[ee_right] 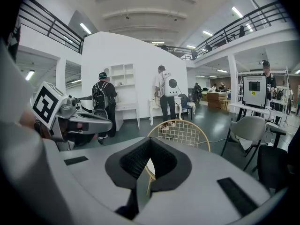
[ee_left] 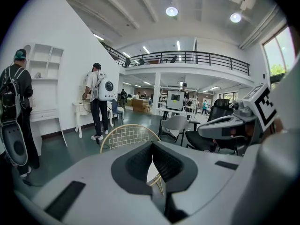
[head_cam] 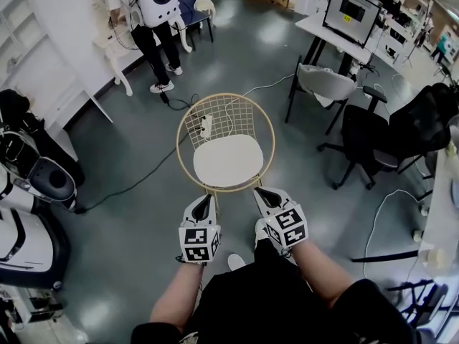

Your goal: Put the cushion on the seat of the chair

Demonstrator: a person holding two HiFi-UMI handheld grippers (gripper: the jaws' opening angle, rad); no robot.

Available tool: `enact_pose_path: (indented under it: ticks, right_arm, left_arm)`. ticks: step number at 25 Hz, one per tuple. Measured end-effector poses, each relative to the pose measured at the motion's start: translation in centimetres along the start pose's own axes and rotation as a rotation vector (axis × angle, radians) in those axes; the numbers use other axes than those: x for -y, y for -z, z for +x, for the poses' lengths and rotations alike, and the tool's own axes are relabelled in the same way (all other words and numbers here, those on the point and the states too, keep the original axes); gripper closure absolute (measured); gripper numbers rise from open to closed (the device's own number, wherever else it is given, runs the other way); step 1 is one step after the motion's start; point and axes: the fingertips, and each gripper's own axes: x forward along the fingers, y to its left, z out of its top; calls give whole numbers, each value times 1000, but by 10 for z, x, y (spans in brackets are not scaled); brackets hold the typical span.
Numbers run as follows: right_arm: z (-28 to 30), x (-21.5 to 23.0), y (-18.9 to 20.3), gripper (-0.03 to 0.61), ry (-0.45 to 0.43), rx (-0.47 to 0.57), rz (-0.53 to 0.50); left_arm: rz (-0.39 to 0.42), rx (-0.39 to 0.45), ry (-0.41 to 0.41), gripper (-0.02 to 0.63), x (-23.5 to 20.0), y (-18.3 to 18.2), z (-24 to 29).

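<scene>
We see the round white cushion (head_cam: 228,161) lying on the seat of the gold wire chair (head_cam: 247,113), on a glossy grey floor (head_cam: 129,249).
Our left gripper (head_cam: 206,199) and right gripper (head_cam: 262,193) hover at the seat's front edge, jaws together and empty. Floor spreads wide to the left, and a black office chair (head_cam: 373,145) crowds the right.

The head view looks steeply down on the chair (head_cam: 228,120) from above its front side. Both gripper views sit low, near that same side, facing across it and sharing its wire back (ee_left: 127,136).
</scene>
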Motion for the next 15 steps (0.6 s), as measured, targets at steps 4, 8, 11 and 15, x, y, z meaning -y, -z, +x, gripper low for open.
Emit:
enact_pose_path:
  ticks: [4, 8, 11, 15]
  right_arm:
    - [0, 0, -1, 567, 3, 3, 6]
    - [-2, -1, -1, 568, 5, 10, 15]
    - [-3, -2, 1, 567, 7, 13, 19]
    - [-7, -3, 1, 568, 8, 17, 23]
  left_arm:
    - [3, 1, 2, 597, 0, -2, -1]
    - [8, 0, 2, 597, 2, -1, -3]
    - [12, 0, 3, 597, 3, 0, -4]
    - [12, 3, 5, 597, 5, 0, -7]
